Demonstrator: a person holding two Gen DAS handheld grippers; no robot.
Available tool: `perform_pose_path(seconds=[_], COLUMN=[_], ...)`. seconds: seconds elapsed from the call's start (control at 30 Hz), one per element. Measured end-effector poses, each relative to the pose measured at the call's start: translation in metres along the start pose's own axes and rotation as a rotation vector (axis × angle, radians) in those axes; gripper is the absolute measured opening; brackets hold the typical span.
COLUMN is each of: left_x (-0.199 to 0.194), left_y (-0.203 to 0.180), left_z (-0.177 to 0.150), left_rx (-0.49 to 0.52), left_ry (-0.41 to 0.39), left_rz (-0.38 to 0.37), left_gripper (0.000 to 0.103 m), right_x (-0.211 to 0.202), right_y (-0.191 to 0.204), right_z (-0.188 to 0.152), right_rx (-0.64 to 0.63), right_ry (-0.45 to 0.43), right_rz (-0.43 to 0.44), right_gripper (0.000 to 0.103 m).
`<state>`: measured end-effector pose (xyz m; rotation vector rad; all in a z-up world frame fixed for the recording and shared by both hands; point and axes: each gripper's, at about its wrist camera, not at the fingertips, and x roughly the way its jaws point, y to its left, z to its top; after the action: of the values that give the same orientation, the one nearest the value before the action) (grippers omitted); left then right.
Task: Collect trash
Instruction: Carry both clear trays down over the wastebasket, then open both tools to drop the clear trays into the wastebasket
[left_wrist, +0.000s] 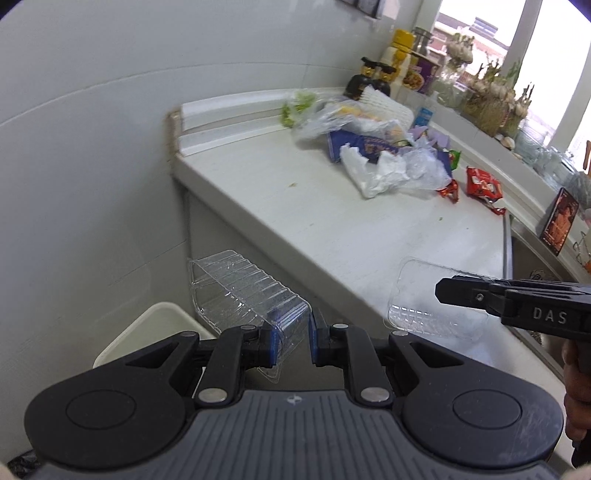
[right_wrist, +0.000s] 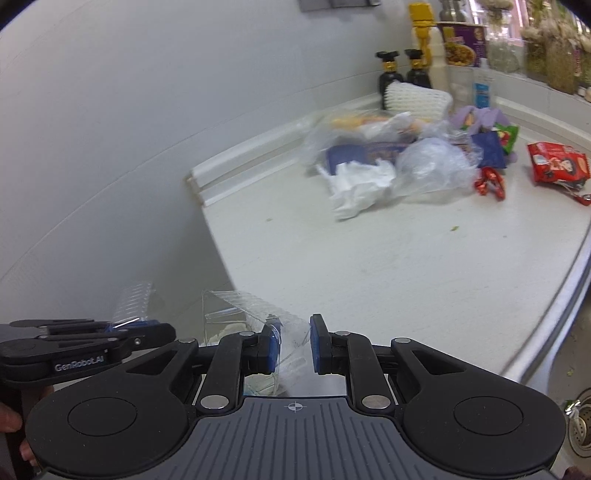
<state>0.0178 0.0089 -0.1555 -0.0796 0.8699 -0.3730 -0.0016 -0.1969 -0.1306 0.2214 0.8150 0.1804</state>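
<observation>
Both jaws pinch clear plastic trays, the left gripper (left_wrist: 291, 341) holding the ribbed tray (left_wrist: 243, 291) nearest the bin (left_wrist: 147, 332) at eight o'clock (right tray (left_wrist: 428, 306) trails).

Clear ribbed plastic tray (left_wrist: 243, 291), glossy. Countertop (left_wrist: 314, 206) at frame centre: matt white, faintly scuffed. Crumpled white paper (right_wrist: 360, 184). Red foil wrapper (right_wrist: 557, 162), shiny.

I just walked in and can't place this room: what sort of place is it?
Most likely a home kitchen. A white countertop runs along the wall, sauce bottles and a noodle cup stand at the back, and a sink drain shows at the right edge.
</observation>
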Motion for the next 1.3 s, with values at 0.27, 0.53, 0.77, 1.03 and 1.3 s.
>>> perform_pose_path(seconds=[0.27, 0.53, 0.77, 1.03, 1.3], left_x=[0.007, 0.024, 0.041, 0.067, 0.102], left_y=[0.048, 0.093, 0.120, 0.140, 0.150], left_z=[-0.025, -0.055, -0.080, -0.100, -0.103], left_rx=[-0.072, -0.128, -0.118, -0.030, 0.043], left_ry=[0.038, 0.080, 0.111, 0.171, 0.258], left_rz=[0.033, 0.076, 0.085, 0.085, 0.091], left_gripper=[0.014, 0.014, 0.014, 0.014, 0.014], right_x=[0.023, 0.064, 0.109, 0.172, 0.220], right_y=[0.042, 0.074, 0.086, 0.080, 0.068], right_z=[-0.026, -0.061, -0.087, -0.106, -0.120], right_rx=[-0.064, -0.071, -0.037, 0.118, 0.276], right_ry=[0.104, 0.206, 0.265, 0.311, 0.340], right_rz=[0.061, 0.076, 0.049, -0.007, -0.066], right_gripper=[0.016, 0.016, 0.016, 0.016, 0.016])
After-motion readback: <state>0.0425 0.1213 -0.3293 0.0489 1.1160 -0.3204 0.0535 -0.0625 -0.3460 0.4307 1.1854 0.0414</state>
